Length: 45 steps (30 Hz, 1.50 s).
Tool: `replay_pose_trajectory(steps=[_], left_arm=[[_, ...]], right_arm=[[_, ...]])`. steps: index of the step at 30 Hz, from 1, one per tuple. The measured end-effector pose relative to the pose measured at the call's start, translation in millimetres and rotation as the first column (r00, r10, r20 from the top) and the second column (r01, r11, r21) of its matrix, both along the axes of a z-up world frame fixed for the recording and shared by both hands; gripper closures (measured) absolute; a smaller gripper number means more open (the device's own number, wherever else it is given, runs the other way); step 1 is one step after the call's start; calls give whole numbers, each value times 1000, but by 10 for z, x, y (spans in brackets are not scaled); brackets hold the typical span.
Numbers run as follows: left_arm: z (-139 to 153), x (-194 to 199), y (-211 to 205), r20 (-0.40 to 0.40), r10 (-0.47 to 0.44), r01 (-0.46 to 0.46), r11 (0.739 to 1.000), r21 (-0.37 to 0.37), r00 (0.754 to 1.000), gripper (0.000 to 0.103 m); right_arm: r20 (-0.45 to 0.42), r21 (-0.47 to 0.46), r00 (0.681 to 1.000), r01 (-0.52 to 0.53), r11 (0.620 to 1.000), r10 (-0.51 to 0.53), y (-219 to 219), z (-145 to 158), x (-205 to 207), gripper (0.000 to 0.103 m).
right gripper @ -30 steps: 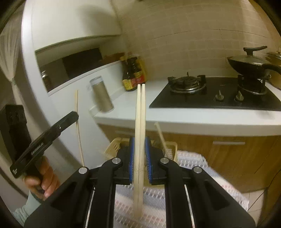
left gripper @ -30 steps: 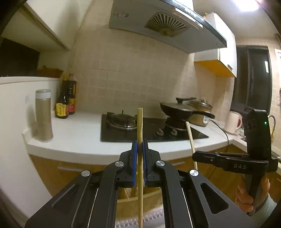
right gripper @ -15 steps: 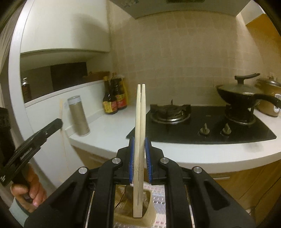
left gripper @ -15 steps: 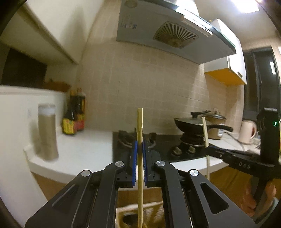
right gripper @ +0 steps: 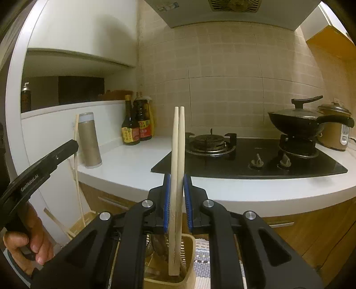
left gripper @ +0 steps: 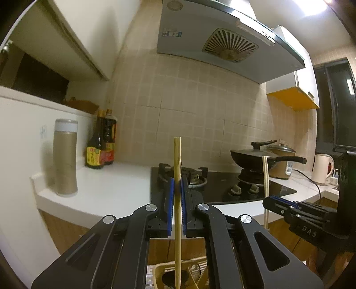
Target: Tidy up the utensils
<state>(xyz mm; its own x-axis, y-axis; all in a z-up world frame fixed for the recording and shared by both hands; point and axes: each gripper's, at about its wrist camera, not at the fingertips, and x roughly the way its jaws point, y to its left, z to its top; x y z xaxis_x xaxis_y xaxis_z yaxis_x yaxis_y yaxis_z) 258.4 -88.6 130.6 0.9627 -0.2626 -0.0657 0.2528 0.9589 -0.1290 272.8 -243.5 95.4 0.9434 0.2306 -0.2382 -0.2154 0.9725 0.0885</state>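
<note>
Kitchen counter (right gripper: 138,164) behind; upright chopstick (left gripper: 177,200) pinched in left tongs (left gripper: 177,193), chopstick pair (right gripper: 177,177) in right tongs (right gripper: 177,193).

Dim warm light; ceiling lamp (left gripper: 311,7) glare top right; fisheye-bent, dark edges.

A: Colours? The tongs (left gripper: 177,189) are black with blue pads, and the chopstick (left gripper: 177,200) in them is pale tan.

B: The other tongs (right gripper: 177,189) match, black and blue, around a cream pair of chopsticks (right gripper: 177,177). The table (right gripper: 133,162) is white and the hob (right gripper: 244,164) glossy black.

A: The wall (left gripper: 200,111) is a grid of beige tiles. The wok (left gripper: 255,155) is black.

B: The holder (right gripper: 189,266) is tan, and the mat (right gripper: 202,262) beside it has a blue-grey and white weave.
</note>
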Motion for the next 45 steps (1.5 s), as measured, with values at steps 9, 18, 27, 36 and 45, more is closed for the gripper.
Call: replay_pose_trajectory(steps=[9,18,27,36,45], left_arm=[[-77,-134,85,-49,-44,43,999,-8,998,87],[-23,-734,145,-70,-71,71,997,-6,995,54],[-108,-1511,-3,-23,17,-14,991,131,1000,19],[-506,-1835,24,-57,146,-142,988,66,988,14],[-878,-1889,-147,-19,300,-296,949,105,954,8]], right_arm=[[-65,-14,997,-48,999,47,-40,-108,-184,72],[-110,11,992,-57,998,58,-93,-164,-836,56],[-89,13,996,-31,999,32,32,-312,-1532,34],[-34,114,988,151,982,-148,-195,-634,-1897,16],[82,95,963,250,964,-257,-257,-653,-1946,14]])
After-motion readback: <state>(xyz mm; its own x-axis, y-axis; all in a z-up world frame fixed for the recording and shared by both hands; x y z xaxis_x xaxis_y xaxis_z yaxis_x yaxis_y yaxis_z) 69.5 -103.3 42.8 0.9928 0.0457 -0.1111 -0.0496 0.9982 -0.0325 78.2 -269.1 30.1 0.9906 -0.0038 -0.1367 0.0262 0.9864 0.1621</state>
